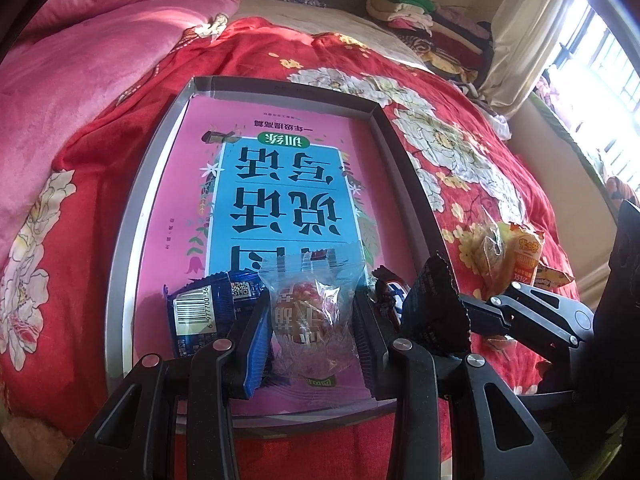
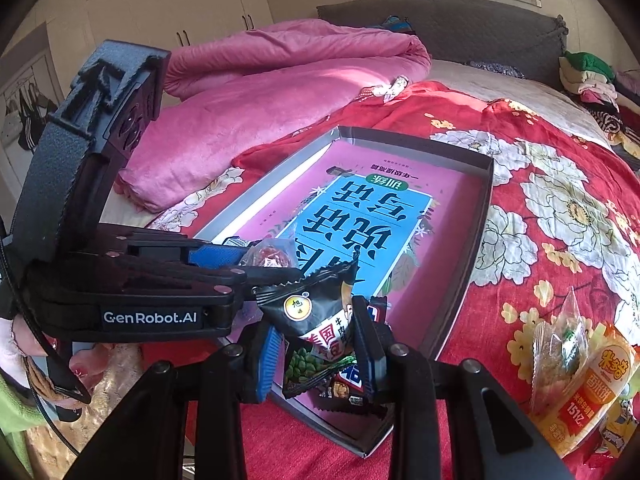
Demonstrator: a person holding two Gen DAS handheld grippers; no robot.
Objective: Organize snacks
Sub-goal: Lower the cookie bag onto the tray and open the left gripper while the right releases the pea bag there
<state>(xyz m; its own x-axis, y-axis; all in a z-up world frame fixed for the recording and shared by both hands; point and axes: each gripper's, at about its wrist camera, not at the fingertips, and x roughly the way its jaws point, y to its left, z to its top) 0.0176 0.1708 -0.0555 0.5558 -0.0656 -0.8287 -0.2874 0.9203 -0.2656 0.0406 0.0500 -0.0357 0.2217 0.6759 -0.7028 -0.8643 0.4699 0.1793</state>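
Note:
A shallow grey box (image 1: 132, 216) (image 2: 476, 240) lies on the red flowered bedspread, with a pink and blue book (image 1: 288, 184) (image 2: 360, 216) flat in it. My left gripper (image 1: 310, 316) (image 2: 256, 264) is shut on a clear-wrapped red snack (image 1: 308, 320) over the box's near end. A blue snack packet (image 1: 208, 308) lies left of it in the box. My right gripper (image 2: 316, 340) (image 1: 464, 308) is shut on a black snack packet (image 2: 320, 320) (image 1: 432, 308) above the box's near right corner. A dark packet (image 2: 348, 392) lies under it in the box.
Several loose snack packets (image 2: 576, 380) (image 1: 516, 256) lie on the bedspread (image 1: 460, 152) right of the box. A pink quilt (image 1: 80, 92) (image 2: 256, 92) is heaped on the left. Folded clothes (image 1: 424, 20) are stacked at the bed's far right corner, by a curtained window (image 1: 592, 80).

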